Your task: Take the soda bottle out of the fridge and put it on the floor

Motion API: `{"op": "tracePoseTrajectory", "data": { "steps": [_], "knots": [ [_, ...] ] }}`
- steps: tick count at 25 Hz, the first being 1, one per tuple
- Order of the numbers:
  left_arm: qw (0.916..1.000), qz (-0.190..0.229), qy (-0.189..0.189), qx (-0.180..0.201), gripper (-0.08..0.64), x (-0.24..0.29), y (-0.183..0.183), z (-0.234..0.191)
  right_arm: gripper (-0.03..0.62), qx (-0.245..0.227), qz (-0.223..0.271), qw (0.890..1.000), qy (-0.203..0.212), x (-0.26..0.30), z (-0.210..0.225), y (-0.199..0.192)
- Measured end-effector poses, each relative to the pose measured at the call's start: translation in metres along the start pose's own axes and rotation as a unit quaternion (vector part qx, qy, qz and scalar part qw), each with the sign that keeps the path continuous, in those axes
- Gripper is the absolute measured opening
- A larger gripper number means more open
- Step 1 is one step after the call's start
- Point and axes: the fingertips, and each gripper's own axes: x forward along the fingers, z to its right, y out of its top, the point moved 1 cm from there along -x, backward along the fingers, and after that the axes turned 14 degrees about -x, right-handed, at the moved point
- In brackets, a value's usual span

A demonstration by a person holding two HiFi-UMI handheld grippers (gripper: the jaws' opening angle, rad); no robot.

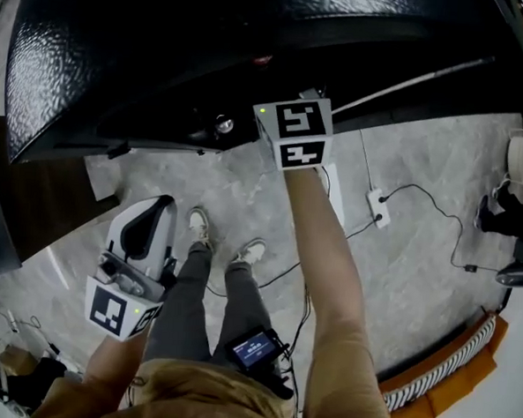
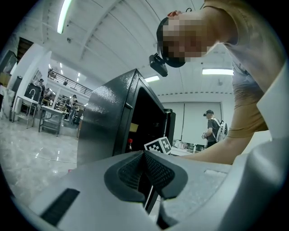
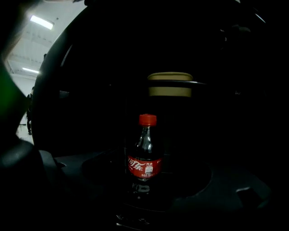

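as the soda bottle point(image 3: 145, 155) stands upright in the fridge point(image 1: 165, 48) ahead of the spread, empty right claw point(image 3: 144, 191), it looks light, rigid, slick, best gripped at its label; left claw point(image 2: 145, 158) closed, empty.

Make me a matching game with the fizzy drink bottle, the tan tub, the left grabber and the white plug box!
Things:
1. dark plastic soda bottle with red cap
2. tan round container
3. left gripper
4. white rectangular power strip

Where or how:
A. on the grey stone floor
B. upright inside the black fridge
C. higher up in the fridge, above the bottle
D. fingers together, empty

Pairs: 1-B, 2-C, 3-D, 4-A.
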Motion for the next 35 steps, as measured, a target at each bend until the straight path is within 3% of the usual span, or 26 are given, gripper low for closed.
{"op": "tracePoseTrajectory", "data": {
  "steps": [5, 13, 22, 35],
  "knots": [
    [0.9999, -0.004, 0.010, 0.004, 0.003, -0.003, -0.002, -0.012, 0.328, 0.004, -0.003, 1.000, 0.011, 0.018, -0.001, -0.001],
    [0.9999, -0.012, 0.008, 0.003, 0.002, -0.007, -0.002, -0.021, 0.328, -0.006, -0.013, 0.999, -0.036, 0.032, 0.004, -0.009],
    [0.9996, -0.026, 0.006, 0.007, 0.003, -0.019, -0.008, -0.032, 0.310, 0.007, -0.025, 0.998, -0.048, 0.037, 0.003, -0.016],
    [0.9985, -0.037, -0.032, 0.025, 0.003, -0.013, -0.007, -0.022, 0.302, -0.016, -0.006, 0.998, -0.057, -0.033, -0.020, -0.002]
  ]
}}
